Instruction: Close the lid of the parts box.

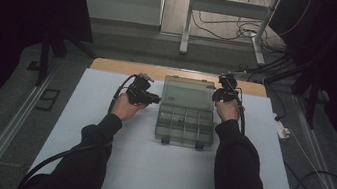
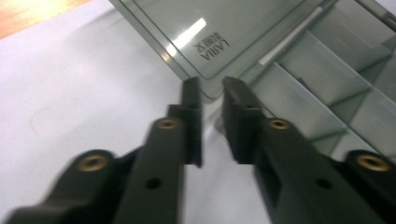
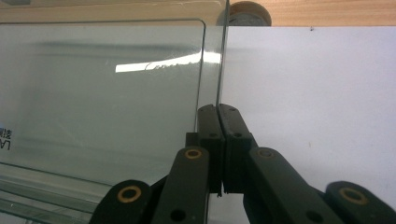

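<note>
One organiser box (image 1: 185,125) is lying mid-table on the white sheet (image 1: 100,130), lid (image 1: 188,93) swung open toward the far edge. Box and lid are showing as smoky translucent grey plastic; the tray is dividing into two rows of small compartments, with two latches on the near edge. Two grippers are working: right gripper (image 3: 218,108) is pinching the lid's right edge between closed jaws; left gripper (image 2: 210,84) is sitting at the lid's left corner, jaws a narrow gap apart, clamping nothing.
</note>
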`<control>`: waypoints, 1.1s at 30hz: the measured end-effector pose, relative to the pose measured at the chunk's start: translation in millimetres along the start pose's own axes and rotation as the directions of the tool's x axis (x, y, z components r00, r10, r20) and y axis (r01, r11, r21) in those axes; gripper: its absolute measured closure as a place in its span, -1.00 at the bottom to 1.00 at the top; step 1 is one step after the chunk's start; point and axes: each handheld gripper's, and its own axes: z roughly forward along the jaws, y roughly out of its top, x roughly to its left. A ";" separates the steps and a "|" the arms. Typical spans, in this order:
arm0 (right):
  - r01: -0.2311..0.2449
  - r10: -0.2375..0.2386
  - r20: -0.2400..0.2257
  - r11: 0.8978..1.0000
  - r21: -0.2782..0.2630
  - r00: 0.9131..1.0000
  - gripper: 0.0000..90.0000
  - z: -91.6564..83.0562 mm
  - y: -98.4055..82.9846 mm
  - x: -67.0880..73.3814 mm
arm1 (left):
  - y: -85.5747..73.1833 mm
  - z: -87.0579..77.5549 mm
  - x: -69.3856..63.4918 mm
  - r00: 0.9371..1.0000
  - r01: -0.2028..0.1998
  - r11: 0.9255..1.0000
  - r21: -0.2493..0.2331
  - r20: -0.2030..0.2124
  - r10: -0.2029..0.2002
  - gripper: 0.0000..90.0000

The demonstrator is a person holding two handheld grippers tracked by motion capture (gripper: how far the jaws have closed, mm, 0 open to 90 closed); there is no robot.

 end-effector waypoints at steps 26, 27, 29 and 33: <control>0.024 -0.026 -0.023 0.995 -0.099 0.999 0.96 -20.2 -11.5 1.7 | 14.8 39.2 17.1 0.996 0.030 0.998 0.055 -0.087 -0.025 0.98; 0.026 -0.029 -0.023 0.994 -0.102 0.999 0.96 -20.9 -11.9 1.7 | 15.4 40.7 17.4 0.996 0.034 0.998 0.052 -0.090 -0.029 0.98; 0.028 -0.031 -0.026 0.994 -0.109 0.999 0.96 -22.4 -12.8 1.7 | 16.4 43.1 18.2 0.995 0.037 0.998 0.048 -0.090 -0.032 0.98; 0.032 -0.036 -0.032 0.992 -0.120 0.999 0.96 -24.7 -14.8 1.7 | 17.5 46.2 20.2 0.994 0.059 0.998 0.026 -0.092 -0.056 0.98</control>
